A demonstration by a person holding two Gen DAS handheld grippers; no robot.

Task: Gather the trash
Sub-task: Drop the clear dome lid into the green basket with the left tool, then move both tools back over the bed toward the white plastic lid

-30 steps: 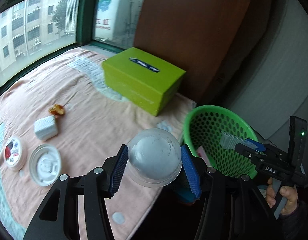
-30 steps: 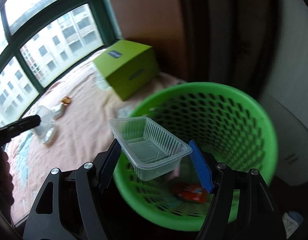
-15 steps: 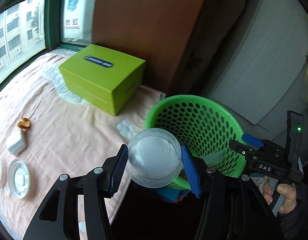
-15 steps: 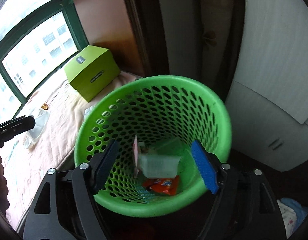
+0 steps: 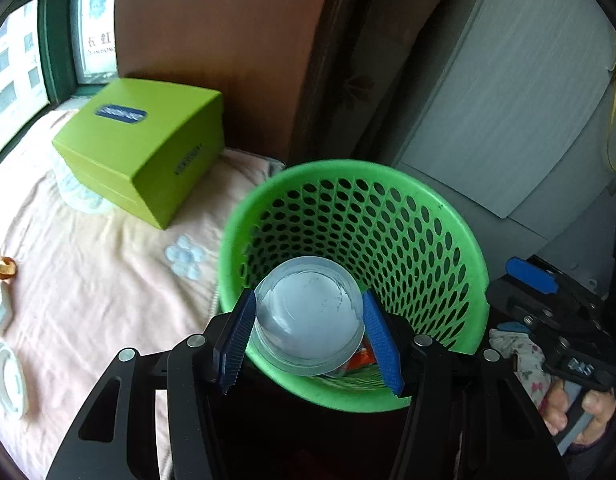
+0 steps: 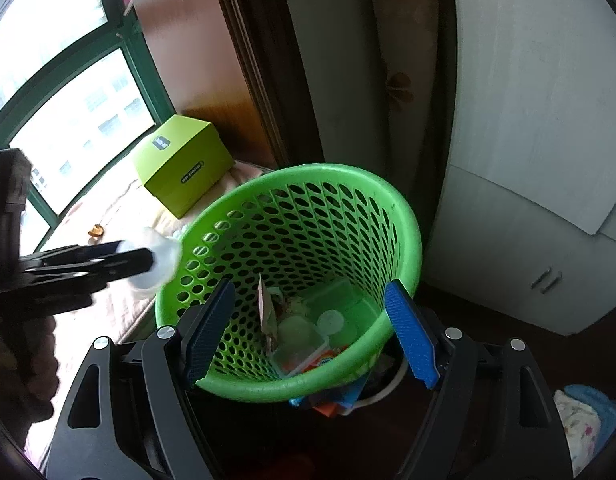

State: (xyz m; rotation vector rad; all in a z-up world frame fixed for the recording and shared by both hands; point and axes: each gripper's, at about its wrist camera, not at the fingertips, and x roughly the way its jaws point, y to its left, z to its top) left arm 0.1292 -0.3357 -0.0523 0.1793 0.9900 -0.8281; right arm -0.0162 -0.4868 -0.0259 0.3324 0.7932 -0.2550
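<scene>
Pink blanket (image 5: 88,280) covers the ledge; green box (image 5: 144,144) sits on it by the window. Green basket (image 5: 447,216) stands just beside the blanket edge, holding a clear tray (image 6: 300,340), small lid (image 6: 330,322), and wrappers. Left gripper (image 5: 309,330) clamps a clear plastic cup (image 5: 309,316) between both blue pads, over the basket's near rim. Right gripper (image 6: 308,330) stands wide above the basket, nothing between its pads, jaws just been opening. White lid (image 5: 6,380) and an orange scrap (image 5: 6,268) lie on the blanket.
</scene>
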